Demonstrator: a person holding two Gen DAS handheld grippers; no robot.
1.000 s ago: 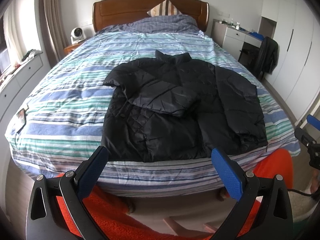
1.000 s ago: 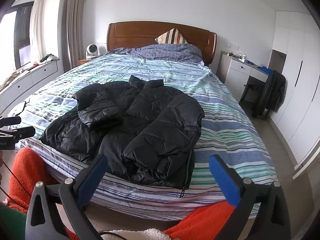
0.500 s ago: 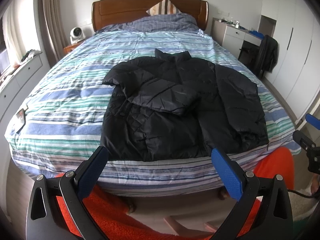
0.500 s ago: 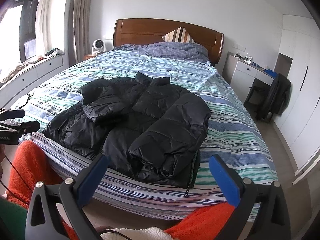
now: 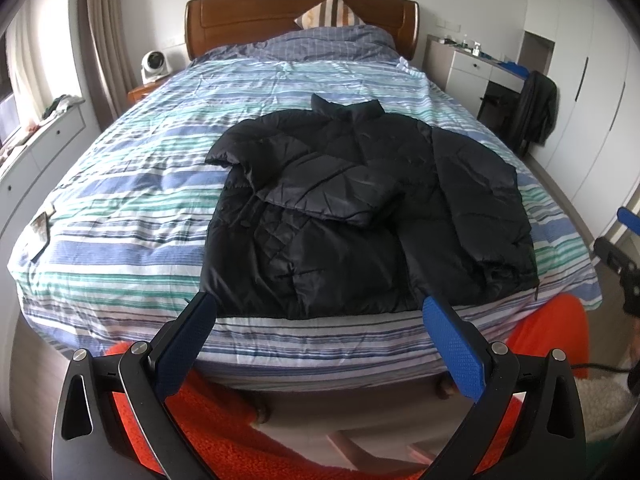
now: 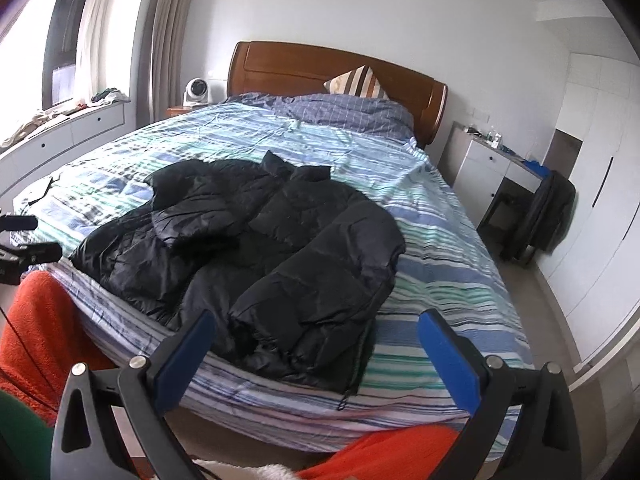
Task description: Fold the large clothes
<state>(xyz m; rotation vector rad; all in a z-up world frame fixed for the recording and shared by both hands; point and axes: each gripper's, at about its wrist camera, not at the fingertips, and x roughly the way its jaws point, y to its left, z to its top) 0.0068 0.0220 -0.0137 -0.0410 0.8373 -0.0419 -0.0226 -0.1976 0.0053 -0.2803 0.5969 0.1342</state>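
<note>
A black puffer jacket (image 5: pixel 360 200) lies face up near the foot of a striped bed (image 5: pixel 120 200), collar toward the headboard. Its left sleeve is folded across the chest; its right sleeve lies along its right side. It also shows in the right wrist view (image 6: pixel 260 256). My left gripper (image 5: pixel 320 344) is open and empty, held off the foot edge of the bed, just short of the jacket's hem. My right gripper (image 6: pixel 316 356) is open and empty, near the jacket's lower right corner. Each gripper shows at the edge of the other's view.
A wooden headboard (image 5: pixel 300 12) and pillows stand at the far end. A nightstand with a fan (image 5: pixel 154 66) is left, a white desk (image 5: pixel 472 68) and a chair draped with dark clothing (image 5: pixel 532 108) right. My orange trousers (image 5: pixel 240 440) are below the grippers.
Both grippers have moved a little closer to the bed and the right one has tilted slightly. The jacket has not moved. Both grippers stay open.
</note>
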